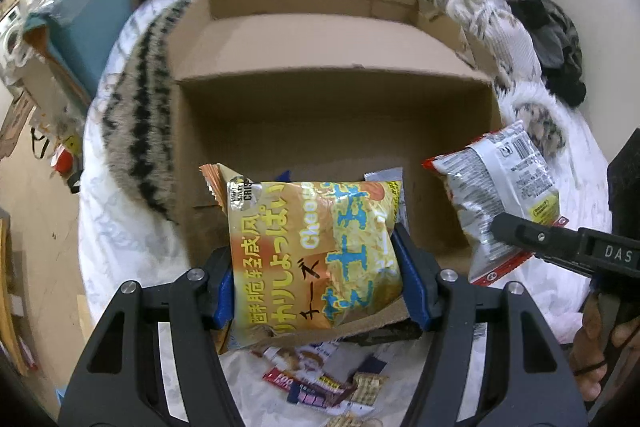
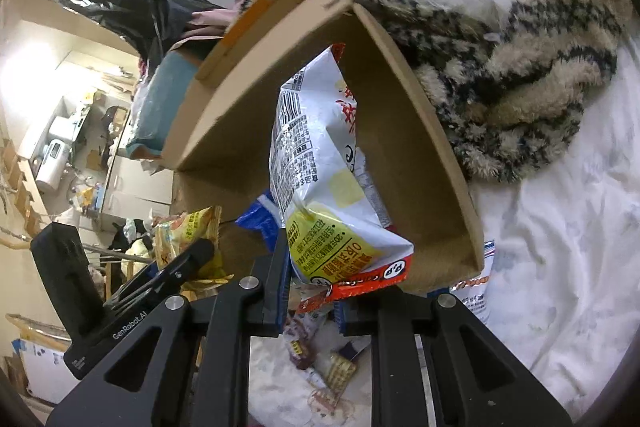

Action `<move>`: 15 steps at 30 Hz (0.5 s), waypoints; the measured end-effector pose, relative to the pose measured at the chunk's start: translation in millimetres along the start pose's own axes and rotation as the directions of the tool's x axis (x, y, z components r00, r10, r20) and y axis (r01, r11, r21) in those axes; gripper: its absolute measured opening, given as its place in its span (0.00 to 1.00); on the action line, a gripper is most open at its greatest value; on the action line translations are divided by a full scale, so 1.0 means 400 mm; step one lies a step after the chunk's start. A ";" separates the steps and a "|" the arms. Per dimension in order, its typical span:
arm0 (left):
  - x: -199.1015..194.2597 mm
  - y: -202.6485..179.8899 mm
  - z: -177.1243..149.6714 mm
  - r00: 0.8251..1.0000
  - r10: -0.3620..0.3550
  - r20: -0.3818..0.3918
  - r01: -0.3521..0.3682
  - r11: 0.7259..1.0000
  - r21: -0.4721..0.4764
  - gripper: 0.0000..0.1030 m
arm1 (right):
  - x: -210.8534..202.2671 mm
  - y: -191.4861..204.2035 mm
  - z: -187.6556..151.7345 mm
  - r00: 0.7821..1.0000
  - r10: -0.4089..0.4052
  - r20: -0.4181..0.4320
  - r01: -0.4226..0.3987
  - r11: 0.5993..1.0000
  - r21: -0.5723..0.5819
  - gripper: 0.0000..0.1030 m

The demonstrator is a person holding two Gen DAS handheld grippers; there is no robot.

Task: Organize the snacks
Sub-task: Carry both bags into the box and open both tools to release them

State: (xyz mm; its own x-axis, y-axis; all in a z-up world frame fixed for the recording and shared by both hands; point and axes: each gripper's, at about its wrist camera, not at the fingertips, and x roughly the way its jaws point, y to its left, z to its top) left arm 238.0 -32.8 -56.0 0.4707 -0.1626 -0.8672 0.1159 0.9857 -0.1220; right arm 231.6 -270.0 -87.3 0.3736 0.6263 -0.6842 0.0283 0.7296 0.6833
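My left gripper [image 1: 316,259] is shut on a yellow cheese chip bag [image 1: 312,227], its blue pads pressing both sides. The bag hangs over the near edge of an open cardboard box [image 1: 320,47]. To the right, my right gripper [image 1: 504,227] pinches the lower edge of a silver-white snack bag [image 1: 500,187] beside the box's right wall. In the right wrist view that gripper [image 2: 314,291] is shut on the white bag's red bottom seam [image 2: 320,155], in front of the box [image 2: 420,155]. The left gripper [image 2: 192,259] and its yellow bag [image 2: 188,227] show at lower left.
The box lies on white bedding [image 2: 560,267] against a furry striped blanket [image 2: 500,47]. Several small snack packets [image 1: 328,383] are scattered on the bed below the grippers. A blue packet [image 2: 260,219] lies in the box. A teal box [image 1: 92,19] stands at the left.
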 end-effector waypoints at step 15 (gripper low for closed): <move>0.065 -0.057 -0.004 1.000 0.013 -0.001 -0.013 0.995 0.101 0.62 | 0.056 -0.004 0.008 0.998 -0.067 -0.022 0.066 0.997 -0.029 0.21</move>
State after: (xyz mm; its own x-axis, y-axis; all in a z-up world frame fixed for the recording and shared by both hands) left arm 246.1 -59.2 -76.5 0.4718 -0.1493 -0.8690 0.1977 0.9784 -0.0608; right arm 242.8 -257.9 -102.7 0.3504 0.5821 -0.7338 0.0261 0.7770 0.6289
